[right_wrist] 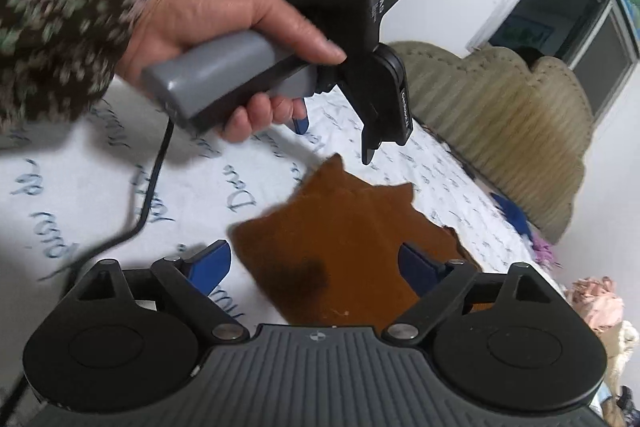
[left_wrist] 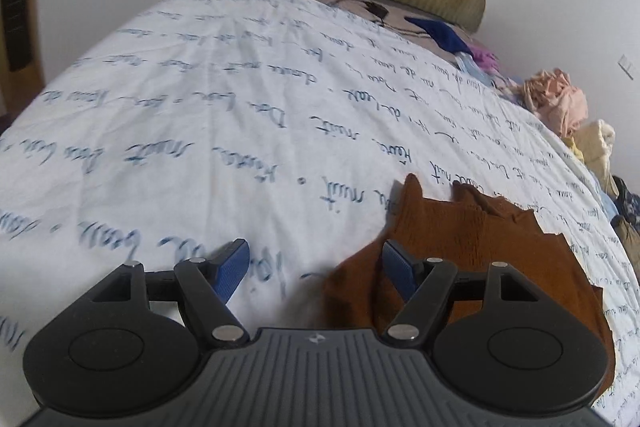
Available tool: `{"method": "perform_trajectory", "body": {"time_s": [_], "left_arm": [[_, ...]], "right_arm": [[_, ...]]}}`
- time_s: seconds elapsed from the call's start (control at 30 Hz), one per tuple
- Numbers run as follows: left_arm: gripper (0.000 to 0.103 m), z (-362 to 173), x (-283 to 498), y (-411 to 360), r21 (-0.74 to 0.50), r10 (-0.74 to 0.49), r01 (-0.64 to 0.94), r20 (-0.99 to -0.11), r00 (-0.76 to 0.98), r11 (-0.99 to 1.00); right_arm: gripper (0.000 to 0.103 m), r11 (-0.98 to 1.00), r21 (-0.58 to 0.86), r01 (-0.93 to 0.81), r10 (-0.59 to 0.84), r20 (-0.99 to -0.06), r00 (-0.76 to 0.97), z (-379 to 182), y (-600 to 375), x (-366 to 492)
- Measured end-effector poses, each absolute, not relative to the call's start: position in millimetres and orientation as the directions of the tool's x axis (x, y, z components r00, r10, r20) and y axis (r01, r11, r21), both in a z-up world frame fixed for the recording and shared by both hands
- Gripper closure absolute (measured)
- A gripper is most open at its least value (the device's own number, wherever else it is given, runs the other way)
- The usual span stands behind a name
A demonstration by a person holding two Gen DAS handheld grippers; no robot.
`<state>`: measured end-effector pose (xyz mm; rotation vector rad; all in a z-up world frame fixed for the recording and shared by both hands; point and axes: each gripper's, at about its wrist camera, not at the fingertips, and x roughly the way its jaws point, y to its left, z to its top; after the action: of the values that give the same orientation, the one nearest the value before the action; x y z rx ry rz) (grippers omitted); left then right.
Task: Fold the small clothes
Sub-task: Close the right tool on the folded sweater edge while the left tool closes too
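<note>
Cloth [right_wrist: 352, 251] of rust brown was laid flat on the bed [left_wrist: 200, 99], near its edge, presumably spread out so that it could be folded. Both tools were held low over it with nothing gripped. The left tool [left_wrist: 316, 267] was spread, one pad over the cloth's border and the other over bare sheet. The right tool [right_wrist: 316, 267] was spread as well, astride the cloth's near part. No container was seen; more garments [left_wrist: 556, 99] were heaped loose at the bed's far side, judged to be awaiting folding.
</note>
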<state>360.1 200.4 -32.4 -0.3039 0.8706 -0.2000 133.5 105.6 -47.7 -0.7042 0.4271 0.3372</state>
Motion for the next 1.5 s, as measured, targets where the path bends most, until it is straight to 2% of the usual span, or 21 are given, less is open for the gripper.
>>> {"method": "perform_trajectory", "body": {"time_s": [0.03,0.1,0.17,0.23,0.33,0.5,0.63,0.77,0.87,1.0,1.03,1.07,1.1,1.13,1.23,1.3,1.5], "left_arm": [[0.025,-33.1,364.7,196.4,-0.344,-0.310,0.068,-0.723,0.618,0.936],[0.024,-34.6,372.5,190.2,-0.372,-0.358,0.101,-0.731,0.580,0.923],[0.024,-31.6,374.9,185.8,-0.424,-0.421,0.136,-0.709,0.566,0.896],[0.024,-30.4,377.3,181.9,-0.472,-0.479,0.166,-0.687,0.547,0.866],[0.024,-41.8,389.8,173.8,-0.526,-0.528,0.146,-0.710,0.466,0.838],[0.024,-48.8,396.7,166.2,-0.492,-0.479,0.109,-0.734,0.482,0.864],[0.024,-37.2,399.8,168.7,-0.400,-0.393,0.107,-0.754,0.526,0.910],[0.024,-44.5,407.8,148.5,-0.423,-0.467,0.199,-0.776,0.423,0.884],[0.023,-53.7,412.7,127.5,-0.364,-0.425,0.224,-0.810,0.403,0.904],[0.022,-51.8,417.7,123.3,-0.411,-0.463,0.213,-0.788,0.405,0.886],[0.022,-51.8,419.3,124.3,-0.422,-0.467,0.200,-0.786,0.404,0.884],[0.023,-52.5,419.8,126.6,-0.434,-0.472,0.188,-0.783,0.405,0.881],[0.034,-52.8,419.0,128.5,-0.435,-0.471,0.184,-0.782,0.407,0.881],[0.053,-53.4,418.4,128.7,-0.418,-0.455,0.181,-0.792,0.407,0.890],[0.083,-54.6,414.9,134.3,-0.404,-0.439,0.171,-0.807,0.395,0.898],[0.087,-56.2,413.2,137.5,-0.448,-0.469,0.148,-0.798,0.379,0.882],[0.091,-49.9,404.9,123.6,-0.408,-0.416,0.115,-0.803,0.427,0.906]], "right_arm": [[0.017,0.713,-0.558,-0.425,0.137,-0.483,0.865,-50.2,106.4,135.7],[0.019,0.708,-0.579,-0.404,0.106,-0.479,0.871,-56.3,108.2,140.6],[0.031,0.704,-0.585,-0.403,0.087,-0.491,0.867,-61.6,109.4,144.6],[0.032,0.712,-0.576,-0.401,0.080,-0.502,0.861,-64.4,107.4,148.0],[0.036,0.722,-0.554,-0.414,0.085,-0.522,0.849,-68.1,105.4,151.4],[0.038,0.725,-0.548,-0.418,0.093,-0.523,0.847,-66.0,104.4,152.7],[0.038,0.730,-0.538,-0.421,0.113,-0.513,0.851,-60.7,102.1,150.9],[0.038,0.726,-0.539,-0.428,0.118,-0.515,0.849,-63.5,104.9,153.4],[0.038,0.731,-0.532,-0.428,0.114,-0.523,0.845,-65.2,104.7,158.9],[0.038,0.740,-0.523,-0.422,0.102,-0.533,0.840,-66.7,103.1,166.1],[0.045,0.740,-0.517,-0.430,0.107,-0.540,0.835,-67.1,103.0,167.9],[0.061,0.740,-0.506,-0.443,0.117,-0.552,0.826,-67.2,103.5,168.3],[0.068,0.740,-0.493,-0.457,0.129,-0.563,0.816,-66.9,103.9,168.2],[0.074,0.739,-0.488,-0.465,0.137,-0.566,0.813,-67.0,104.5,166.9],[0.080,0.744,-0.478,-0.467,0.147,-0.564,0.812,-67.0,102.8,163.1],[0.083,0.756,-0.462,-0.463,0.151,-0.566,0.811,-64.6,98.4,162.8],[0.088,0.797,-0.422,-0.432,0.165,-0.535,0.828,-47.3,75.4,156.2]]}}
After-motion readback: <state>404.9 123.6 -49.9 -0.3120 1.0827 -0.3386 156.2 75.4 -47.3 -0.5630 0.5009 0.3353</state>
